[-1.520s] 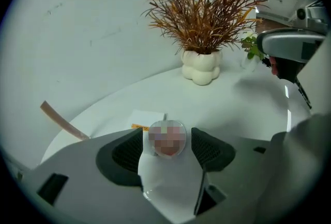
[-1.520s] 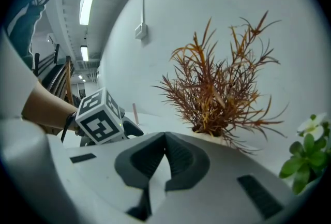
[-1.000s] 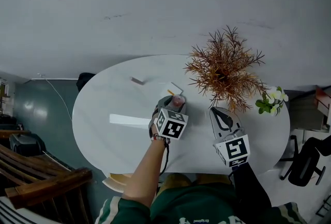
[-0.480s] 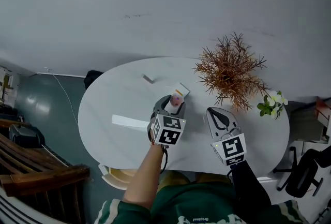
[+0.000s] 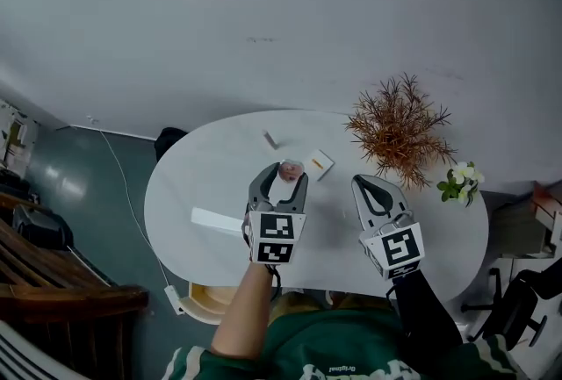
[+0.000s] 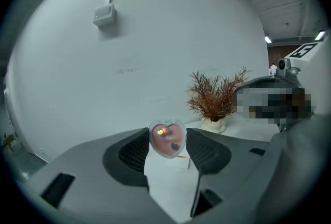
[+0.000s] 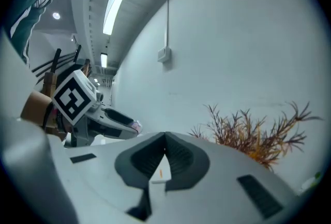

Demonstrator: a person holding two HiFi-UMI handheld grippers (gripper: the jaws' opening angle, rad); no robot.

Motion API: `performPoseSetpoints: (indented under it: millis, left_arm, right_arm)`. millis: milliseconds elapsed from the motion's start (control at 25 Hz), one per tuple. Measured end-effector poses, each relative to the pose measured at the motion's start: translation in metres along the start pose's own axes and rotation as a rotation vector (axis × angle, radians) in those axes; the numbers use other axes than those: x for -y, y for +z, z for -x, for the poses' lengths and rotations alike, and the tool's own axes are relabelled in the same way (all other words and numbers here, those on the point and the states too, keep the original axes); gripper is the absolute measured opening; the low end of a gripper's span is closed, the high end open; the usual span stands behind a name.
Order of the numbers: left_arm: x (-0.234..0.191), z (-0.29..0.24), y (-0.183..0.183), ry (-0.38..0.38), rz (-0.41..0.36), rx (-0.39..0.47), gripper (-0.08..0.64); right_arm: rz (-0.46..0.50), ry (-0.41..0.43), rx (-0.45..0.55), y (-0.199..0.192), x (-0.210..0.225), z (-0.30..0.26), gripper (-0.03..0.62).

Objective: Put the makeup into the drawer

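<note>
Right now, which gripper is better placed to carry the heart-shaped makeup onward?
Left. The left gripper has the heart-shaped compact clamped between its pads, held above the white table. The right gripper is shut and empty beside it.

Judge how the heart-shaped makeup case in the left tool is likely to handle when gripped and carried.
The heart-shaped case looks like rigid clear plastic, so it is probably stiff and light. Its glossy, curved edges may slip in the left tool. Pinched only at its sides, it could pivot if jolted.
</note>
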State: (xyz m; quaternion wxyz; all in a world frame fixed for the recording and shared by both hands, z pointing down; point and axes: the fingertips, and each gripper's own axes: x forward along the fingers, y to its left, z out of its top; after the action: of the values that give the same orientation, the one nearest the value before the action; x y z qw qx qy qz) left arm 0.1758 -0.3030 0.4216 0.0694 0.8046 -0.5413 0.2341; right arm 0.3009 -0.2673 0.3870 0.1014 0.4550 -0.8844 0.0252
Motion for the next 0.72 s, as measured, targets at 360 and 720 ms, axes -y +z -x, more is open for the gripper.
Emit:
performPoseSetpoints:
  millis: [360, 720]
  left_arm:
    - [-0.007, 0.045, 0.065, -0.01, 0.005, 0.184, 0.23]
    - [-0.009, 0.076, 0.106, 0.007, 0.027, 0.337, 0.23]
  right_arm:
    - [0.046, -0.094, 0.081, 0.05, 0.011, 0.011, 0.005]
    - [0.081, -0.134, 0.126, 0.08, 0.02, 0.023, 0.005]
